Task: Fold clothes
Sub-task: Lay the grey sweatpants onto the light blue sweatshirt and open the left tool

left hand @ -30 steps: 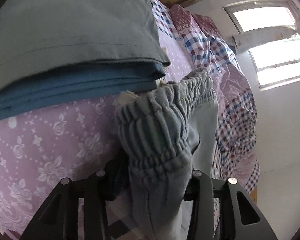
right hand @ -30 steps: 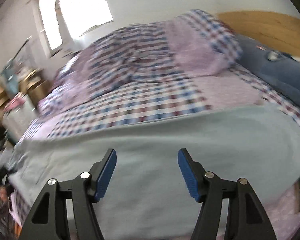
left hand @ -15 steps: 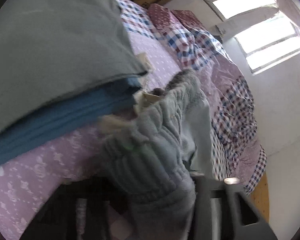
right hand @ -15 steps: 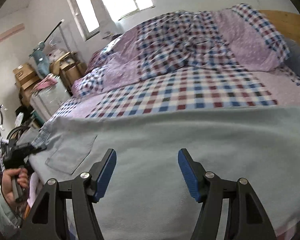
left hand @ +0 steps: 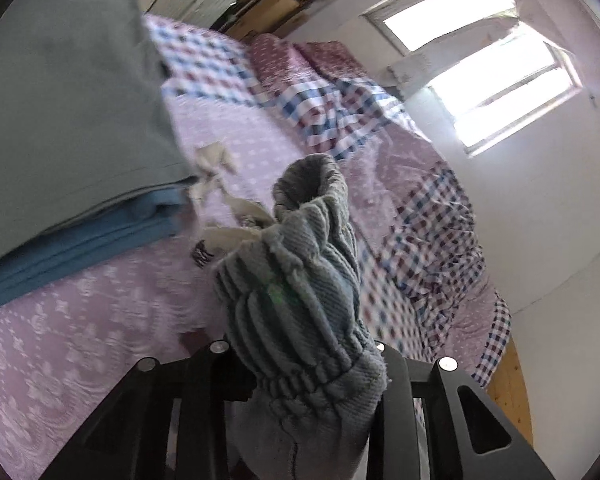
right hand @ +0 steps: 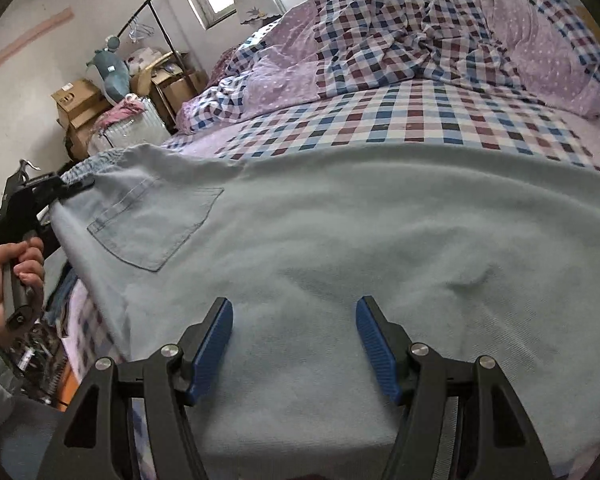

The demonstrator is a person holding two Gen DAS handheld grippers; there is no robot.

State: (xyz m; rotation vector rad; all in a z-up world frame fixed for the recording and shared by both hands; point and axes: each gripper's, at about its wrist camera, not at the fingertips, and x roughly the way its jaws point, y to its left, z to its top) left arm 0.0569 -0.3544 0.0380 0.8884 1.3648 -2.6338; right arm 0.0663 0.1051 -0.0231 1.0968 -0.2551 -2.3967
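1. Here, left wrist view: we see the left gripper (left hand: 300, 364) closing on the gathered elastic waistband (left hand: 296, 280) of the pale denim trousers, bunched between its jaws above the lilac bedsheet (left hand: 60, 320). We judge the fold just begun.
2. Right wrist view: the right gripper (right hand: 294, 344) hovers half-open and empty over the trousers (right hand: 340, 232), spread across the bedsheet. Next, we judge, it must pinch the cloth opposite the waistband.

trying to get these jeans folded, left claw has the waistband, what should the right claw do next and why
Probably lower the right claw and close it on the light denim jeans: it hovers open, gripping nothing, while the left claw is closing on the elastic waistband, so only one end is held.
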